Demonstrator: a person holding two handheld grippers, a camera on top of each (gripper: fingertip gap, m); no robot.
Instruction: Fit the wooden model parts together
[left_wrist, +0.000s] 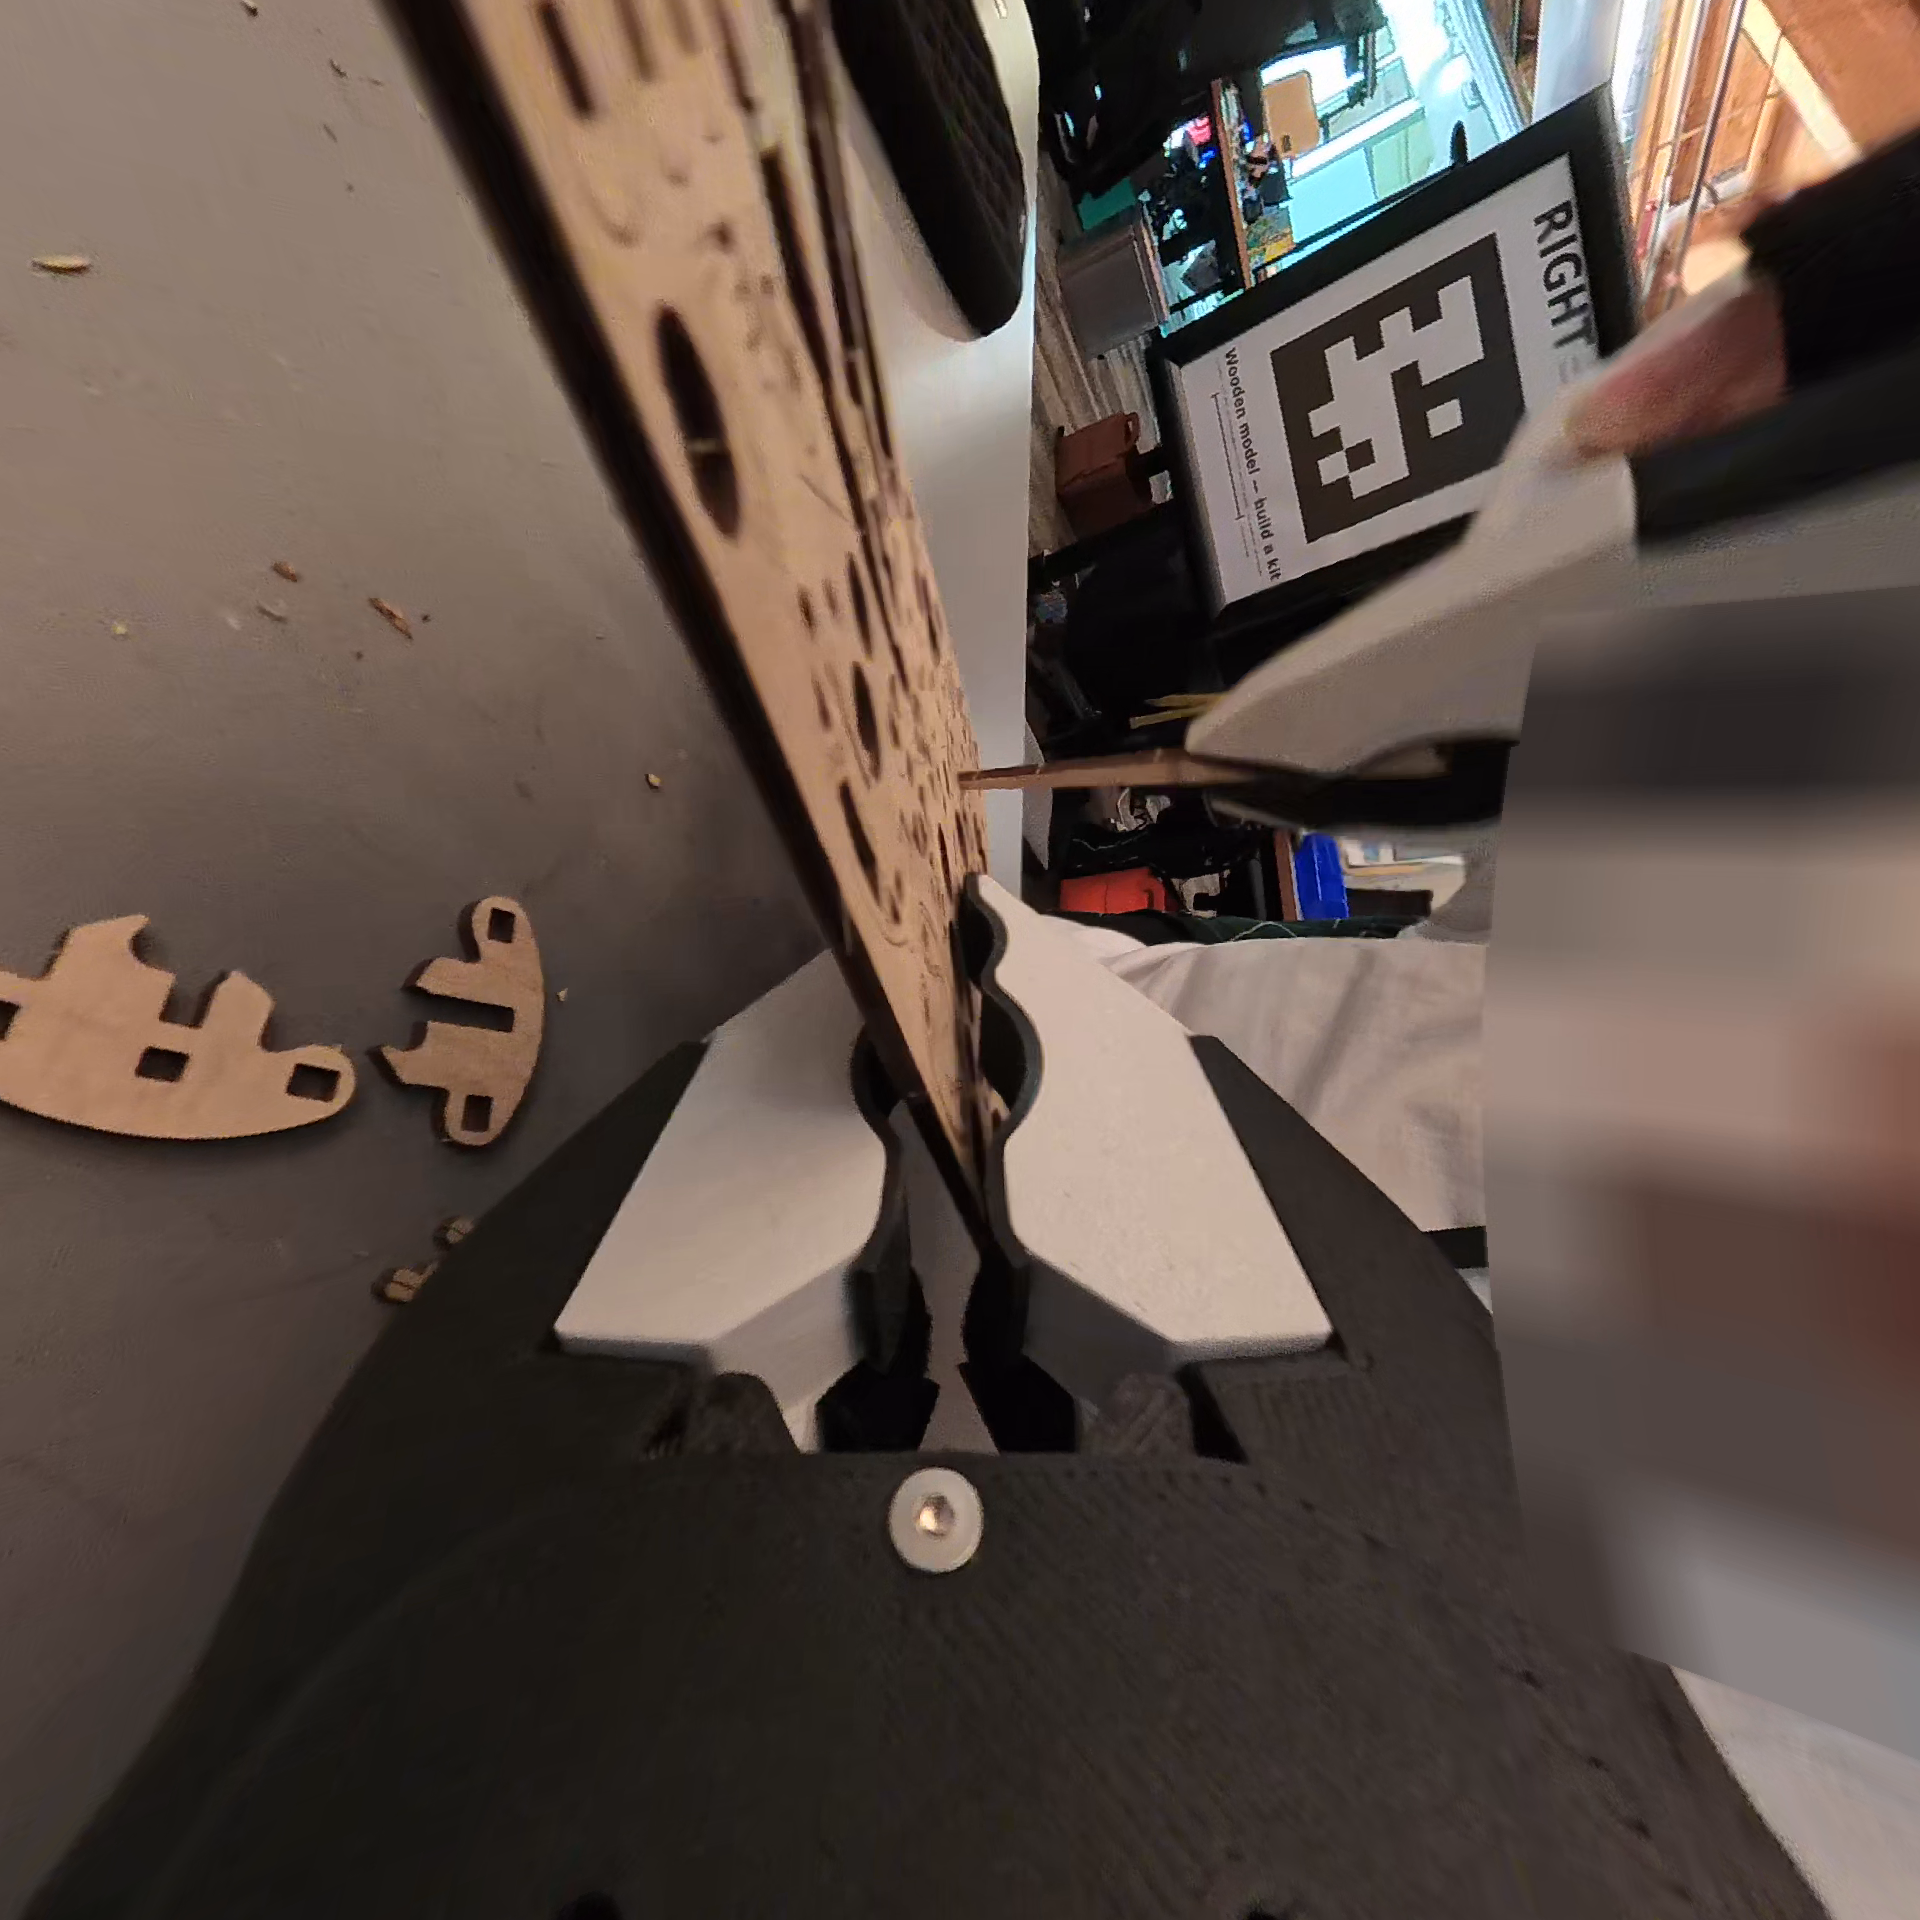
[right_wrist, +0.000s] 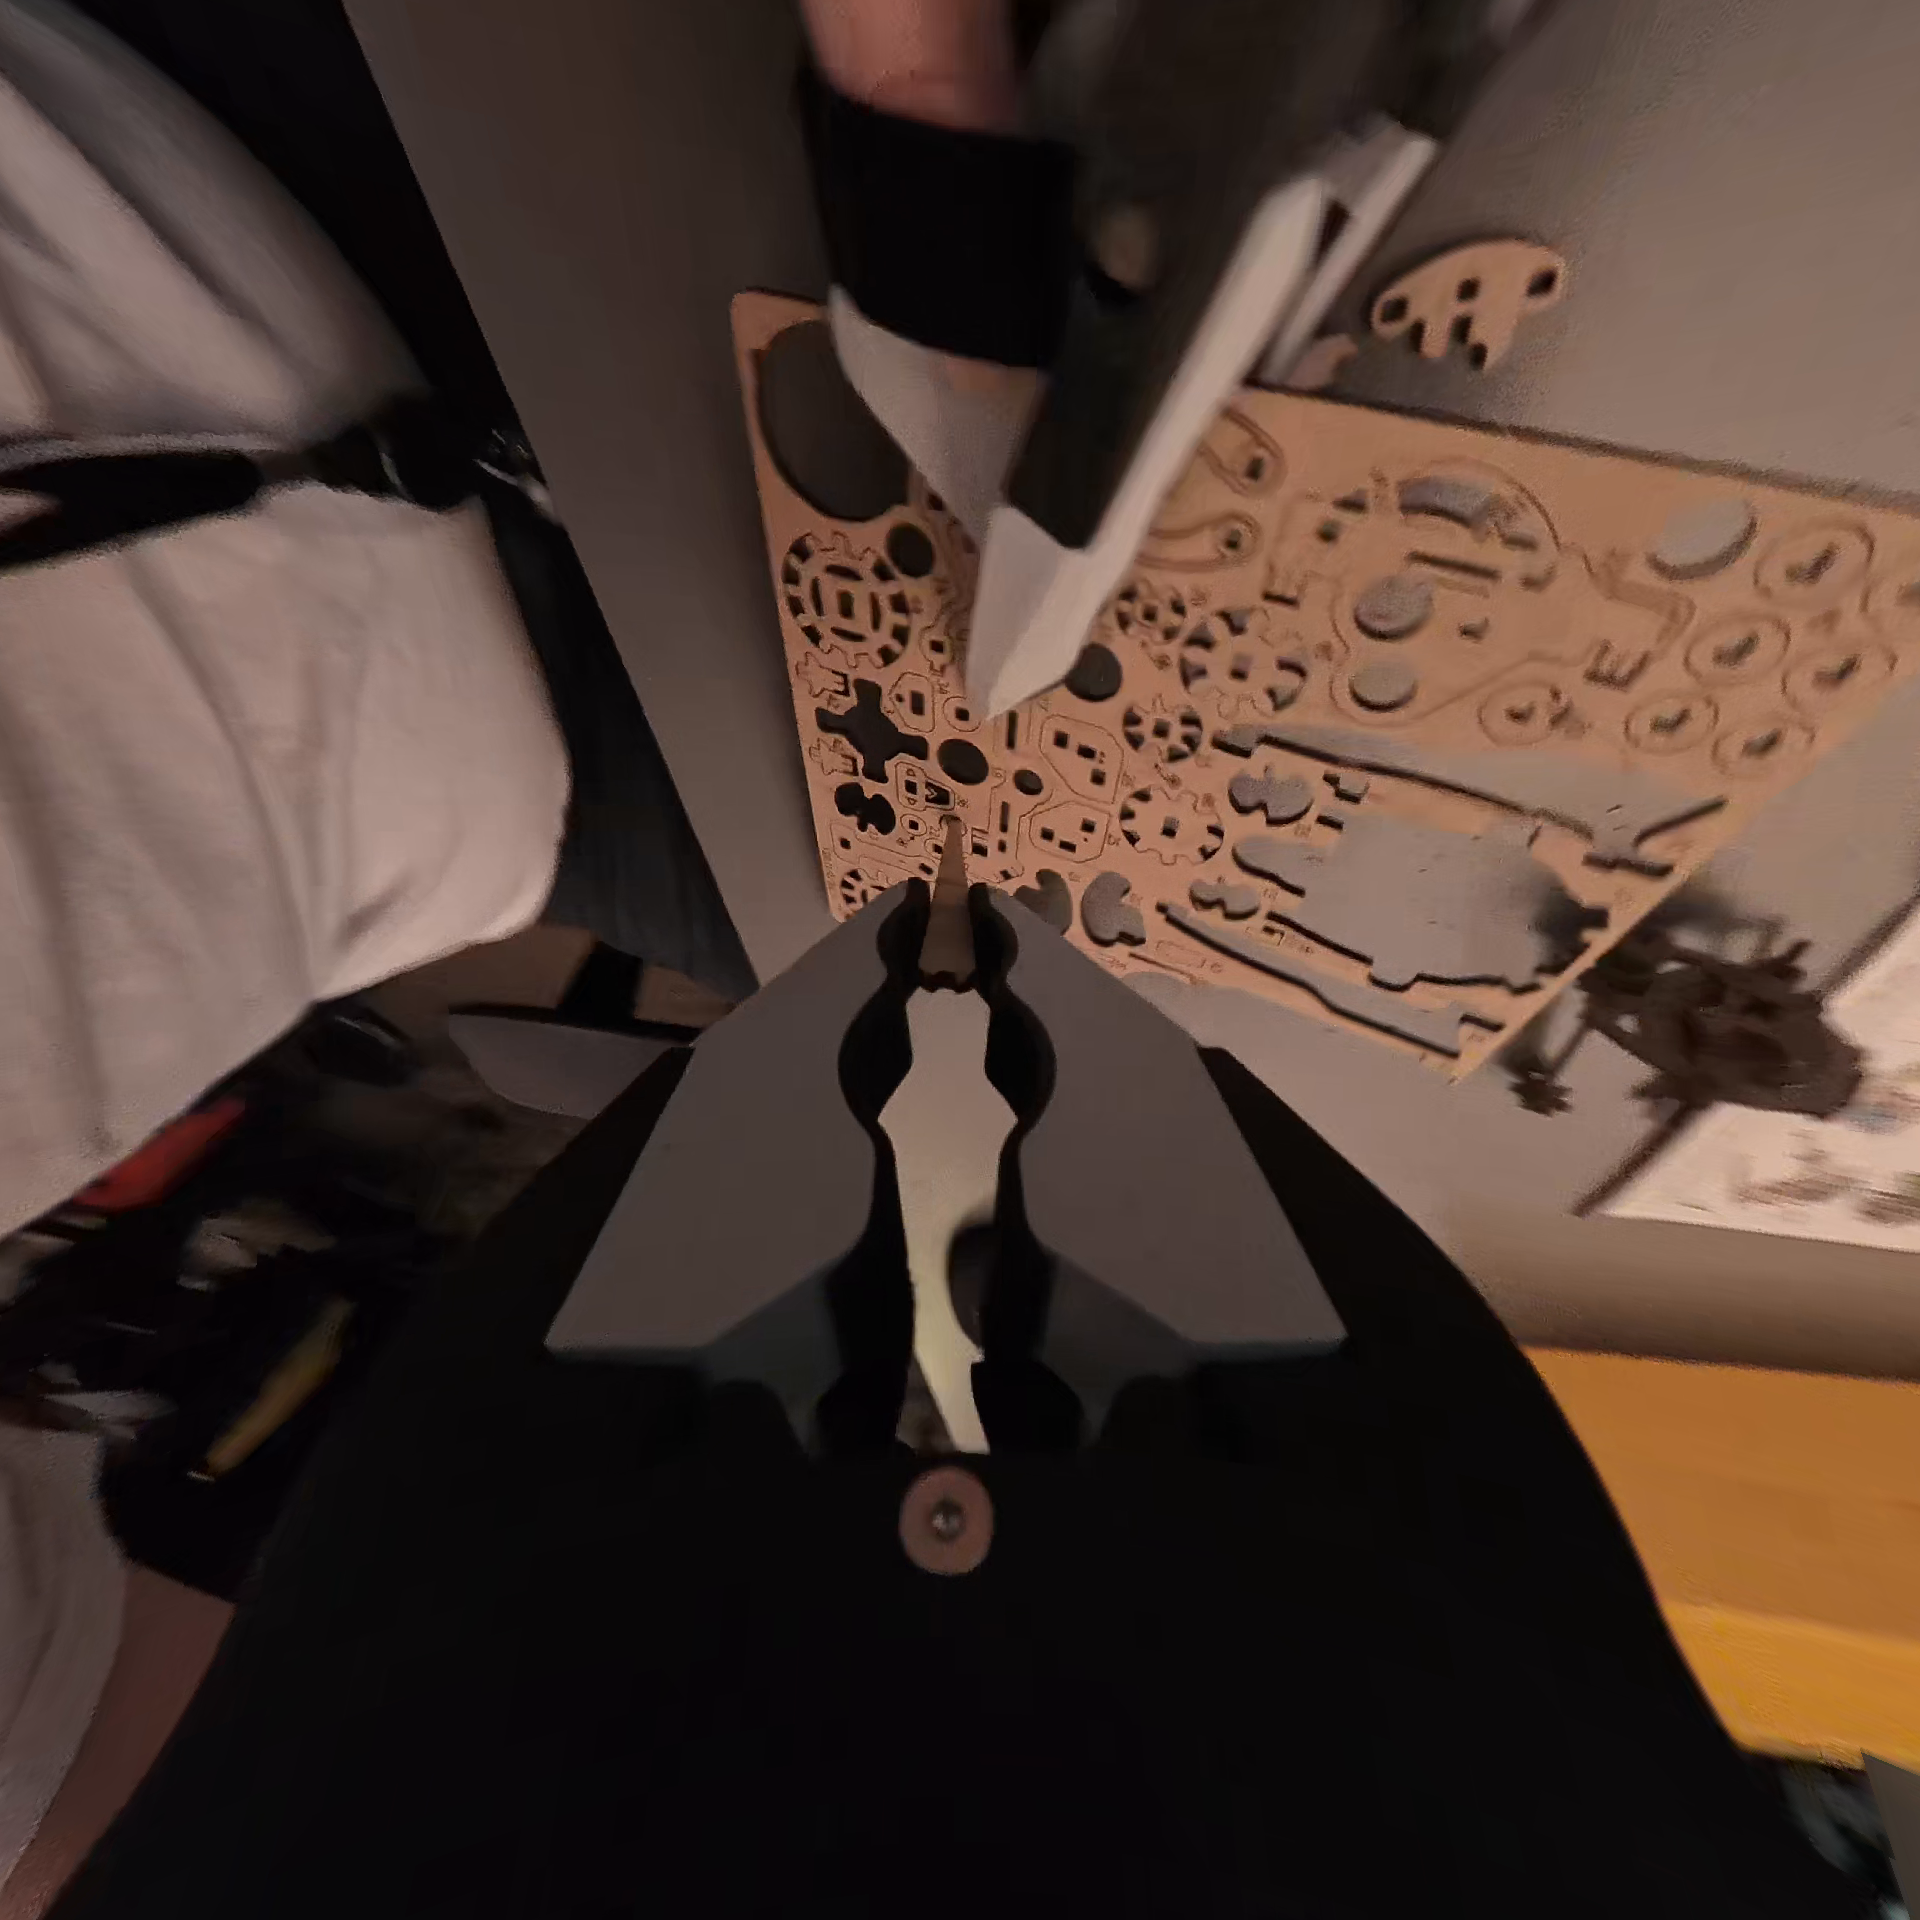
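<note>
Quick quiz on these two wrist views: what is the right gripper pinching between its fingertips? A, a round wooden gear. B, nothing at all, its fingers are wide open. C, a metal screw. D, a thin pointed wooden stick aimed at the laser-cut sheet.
D: the right gripper is shut on a thin wooden stick whose tip meets the wooden sheet, which the left gripper clamps by its edge.
</note>
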